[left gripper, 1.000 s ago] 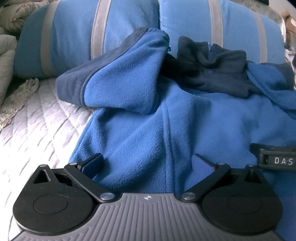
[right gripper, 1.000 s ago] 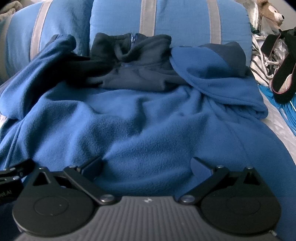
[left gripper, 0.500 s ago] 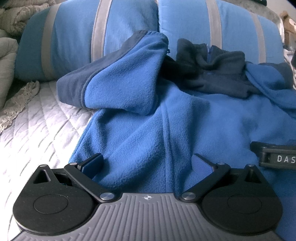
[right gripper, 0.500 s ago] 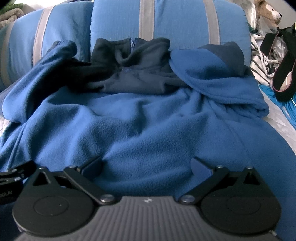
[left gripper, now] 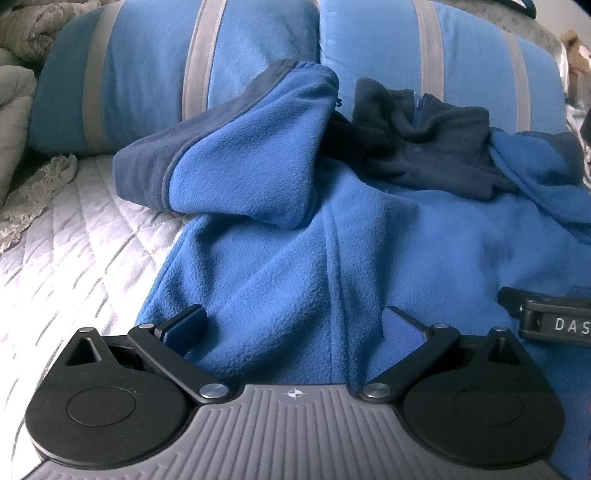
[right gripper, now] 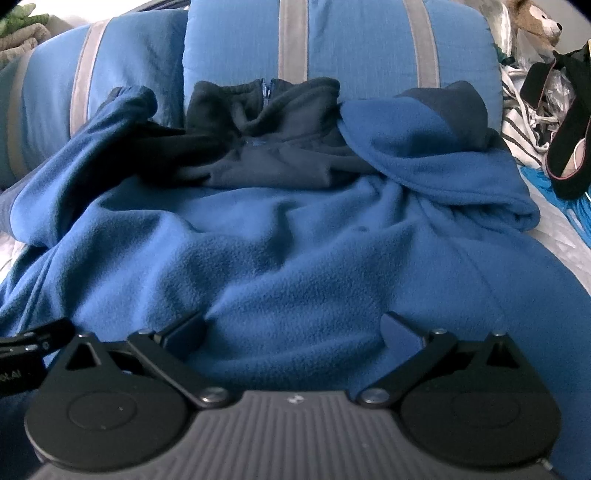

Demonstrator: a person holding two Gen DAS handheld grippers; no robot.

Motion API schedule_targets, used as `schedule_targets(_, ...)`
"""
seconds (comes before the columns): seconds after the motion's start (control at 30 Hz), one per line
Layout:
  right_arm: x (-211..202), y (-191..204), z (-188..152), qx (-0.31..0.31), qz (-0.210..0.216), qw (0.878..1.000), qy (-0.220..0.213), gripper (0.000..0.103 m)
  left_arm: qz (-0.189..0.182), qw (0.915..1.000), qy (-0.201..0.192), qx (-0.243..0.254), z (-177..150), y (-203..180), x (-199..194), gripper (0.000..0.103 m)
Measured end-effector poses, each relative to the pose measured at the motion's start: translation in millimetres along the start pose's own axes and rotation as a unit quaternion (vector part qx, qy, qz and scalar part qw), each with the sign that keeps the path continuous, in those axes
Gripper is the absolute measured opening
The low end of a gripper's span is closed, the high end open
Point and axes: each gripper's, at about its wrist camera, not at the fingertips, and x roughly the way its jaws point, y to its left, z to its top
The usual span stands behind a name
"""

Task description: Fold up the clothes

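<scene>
The left gripper (left gripper: 293, 321) sits low over the near hem of the fleece (left gripper: 369, 258), jaws spread wide, with blue fabric lying between the two fingers; nothing is pinched. The right gripper (right gripper: 293, 326) is just beside it, over the same hem, jaws equally wide apart and clasping nothing, fleece bunched between its fingers too. Each shows at the edge of the other's view.

The fleece lies spread on the bed (left gripper: 74, 236), hem nearest the grippers, dark navy collar (right gripper: 266, 110) at the far end with its short zip standing up. Left of the collar, one sleeve (left gripper: 243, 162) is folded in across the body, its navy cuff end lying on the white quilted cover. Right of the collar, the other sleeve (right gripper: 436, 147) is folded in likewise, rumpled, with a navy patch on top.

Behind the collar, two blue pillows (right gripper: 351, 40) with grey stripes lean upright. Further right of the collar are a striped cloth (right gripper: 524, 125), a dark slipper (right gripper: 569, 147) and a plush toy (right gripper: 535, 18).
</scene>
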Motion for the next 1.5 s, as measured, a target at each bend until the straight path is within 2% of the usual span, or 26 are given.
schedule_targets(0.37,0,-1,1,0.007,0.008,1.0,0.003,0.102,0.018,0.9997,0.011,0.009,4,-6,4,0.103)
schedule_targets(0.63,-2,7,3,-0.006,-0.015,1.0,0.012,0.102,0.006,0.9999,0.008,-0.005,3,-1,2,0.103)
schedule_targets(0.73,-4,9,9,-0.021,-0.018,0.999,0.023,0.103,0.004,0.9999,0.013,0.008,10,-2,-1,0.103)
schedule_targets(0.83,-8,6,25,-0.042,-0.011,0.999,0.024,0.103,-0.01,0.9997,-0.023,0.003,20,2,-15,0.103)
schedule_targets(0.93,-20,-3,45,-0.026,-0.013,0.999,-0.017,0.103,-0.02,0.9981,-0.057,0.005,37,7,-31,0.103)
schedule_targets(1.07,-25,-4,72,-0.017,0.014,0.999,-0.036,0.103,-0.05,0.9939,-0.097,0.015,63,9,-40,0.103)
schedule_targets(1.13,-25,2,80,-0.027,0.023,0.998,-0.043,0.103,-0.051,0.9914,-0.115,0.038,71,6,-36,0.103)
schedule_targets(1.2,-24,8,85,-0.04,0.028,0.998,-0.043,0.103,-0.04,0.9901,-0.117,0.067,79,-1,-26,0.103)
schedule_targets(1.27,-23,11,90,-0.045,0.042,0.998,-0.025,0.103,-0.022,0.9892,-0.117,0.086,81,-8,-21,0.102)
schedule_targets(1.33,-31,7,96,-0.025,0.072,0.997,-0.018,0.103,-0.009,0.988,-0.119,0.098,87,-11,-15,0.102)
schedule_targets(1.4,-41,0,101,-0.007,0.099,0.995,-0.029,0.103,-0.008,0.9864,-0.121,0.11,93,-13,-6,0.101)
schedule_targets(1.47,-46,-2,103,-0.005,0.104,0.994,-0.039,0.103,-0.002,0.9855,-0.117,0.123,96,-13,4,0.092)
schedule_targets(1.5,-46,-3,103,-0.006,0.105,0.994,-0.039,0.103,0.003,0.9854,-0.111,0.129,98,-13,10,0.091)
